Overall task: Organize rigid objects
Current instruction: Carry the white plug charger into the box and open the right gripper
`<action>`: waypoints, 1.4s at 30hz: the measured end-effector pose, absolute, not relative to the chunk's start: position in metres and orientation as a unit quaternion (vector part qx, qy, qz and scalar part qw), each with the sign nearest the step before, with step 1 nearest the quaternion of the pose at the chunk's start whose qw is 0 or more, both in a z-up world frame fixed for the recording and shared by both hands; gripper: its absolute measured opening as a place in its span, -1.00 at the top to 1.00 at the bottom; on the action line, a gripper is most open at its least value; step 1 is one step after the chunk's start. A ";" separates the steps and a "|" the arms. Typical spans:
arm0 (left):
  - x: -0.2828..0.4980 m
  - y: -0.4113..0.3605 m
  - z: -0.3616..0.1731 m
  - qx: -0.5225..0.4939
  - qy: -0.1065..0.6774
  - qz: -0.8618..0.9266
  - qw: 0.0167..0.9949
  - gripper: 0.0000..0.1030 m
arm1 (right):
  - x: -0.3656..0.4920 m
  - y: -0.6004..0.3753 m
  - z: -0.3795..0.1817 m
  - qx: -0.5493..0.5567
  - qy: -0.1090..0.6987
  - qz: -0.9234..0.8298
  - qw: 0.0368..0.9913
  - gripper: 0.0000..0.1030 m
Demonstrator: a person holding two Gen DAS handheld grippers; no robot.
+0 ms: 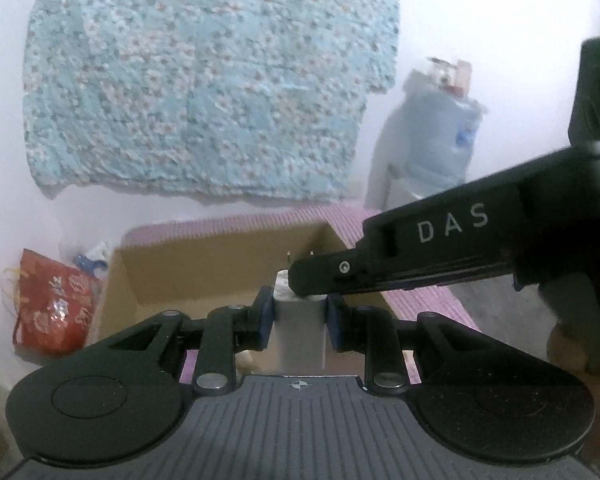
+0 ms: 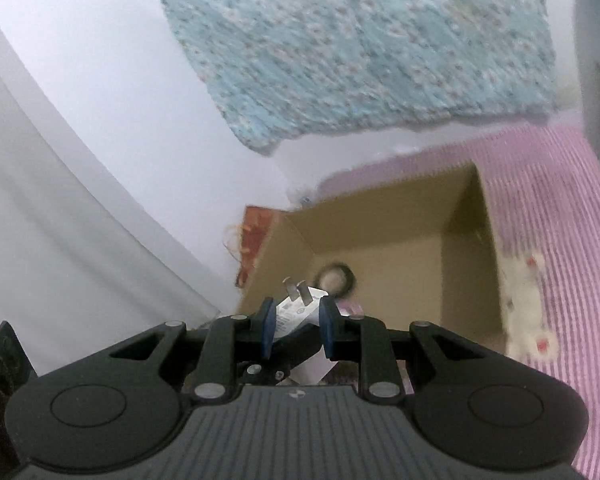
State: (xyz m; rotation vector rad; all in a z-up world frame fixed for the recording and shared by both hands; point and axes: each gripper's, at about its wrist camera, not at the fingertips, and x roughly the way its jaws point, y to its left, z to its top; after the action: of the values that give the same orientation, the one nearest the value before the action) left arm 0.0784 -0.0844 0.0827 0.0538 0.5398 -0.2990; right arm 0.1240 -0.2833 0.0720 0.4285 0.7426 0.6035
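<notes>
A white charger block (image 1: pixel 299 330) with a smooth, rounded-edge body and two metal prongs (image 2: pixel 298 291) at its far end is held in the air above an open cardboard box (image 1: pixel 204 264), gripped from two sides at once. The left tongs (image 1: pixel 300 316) are nearly closed, their blue pads pressed against the block's two long flanks. The right tongs (image 2: pixel 297 326) are likewise nearly closed on the prong end, where a printed label faces up in the right wrist view; its text is too small to read. In the left wrist view the right tongs come in from the right and cover the block's top, so only the prong tips show past them. The box sits on a pink ribbed mat (image 2: pixel 548 208); inside it lies a dark round ring-shaped thing (image 2: pixel 335 279), too blurred to identify. A white item with red spots (image 2: pixel 527 308) just right of the box is smeared as well. A red patterned bag (image 1: pixel 54 308) stands left of the box, and a floral blue cloth (image 1: pixel 204 80) hangs behind.
</notes>
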 end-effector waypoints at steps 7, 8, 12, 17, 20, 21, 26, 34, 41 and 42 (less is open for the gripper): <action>0.159 -0.066 0.088 -0.007 0.306 -0.119 0.944 0.50 | 0.204 -0.259 0.091 0.187 0.371 0.305 0.857 0.50; 0.168 -0.065 0.085 -0.012 0.318 -0.113 0.941 0.50 | 0.218 -0.256 0.087 0.189 0.381 0.305 0.852 0.50; 0.217 -0.058 0.061 -0.033 0.376 -0.093 0.921 0.50 | 0.266 -0.250 0.058 0.199 0.420 0.303 0.832 0.50; 0.256 -0.049 0.029 -0.047 0.434 -0.060 0.897 0.50 | 0.317 -0.243 0.011 0.218 0.470 0.300 0.801 0.50; 0.271 -0.043 0.011 -0.066 0.461 -0.044 0.884 0.49 | 0.335 -0.238 -0.011 0.219 0.491 0.298 0.789 0.50; 0.275 -0.041 0.006 -0.069 0.468 -0.039 0.880 0.49 | 0.339 -0.236 -0.016 0.219 0.496 0.296 0.787 0.50; 0.290 -0.037 -0.011 -0.083 0.488 -0.021 0.869 0.49 | 0.351 -0.233 -0.040 0.219 0.514 0.291 0.777 0.50; 0.299 -0.037 -0.023 -0.084 0.486 -0.004 0.870 0.49 | 0.362 -0.228 -0.056 0.221 0.514 0.295 0.775 0.50; 0.297 -0.037 -0.029 -0.091 0.487 0.002 0.868 0.47 | 0.363 -0.222 -0.060 0.206 0.509 0.301 0.780 0.50; 0.297 -0.037 -0.028 -0.091 0.488 0.002 0.868 0.45 | 0.363 -0.222 -0.060 0.204 0.507 0.303 0.781 0.50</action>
State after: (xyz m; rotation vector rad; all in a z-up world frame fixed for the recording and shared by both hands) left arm 0.2975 -0.0370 -0.0282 -0.1909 1.0203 0.0037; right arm 0.3629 -0.2220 -0.0601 0.4413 1.0955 0.6535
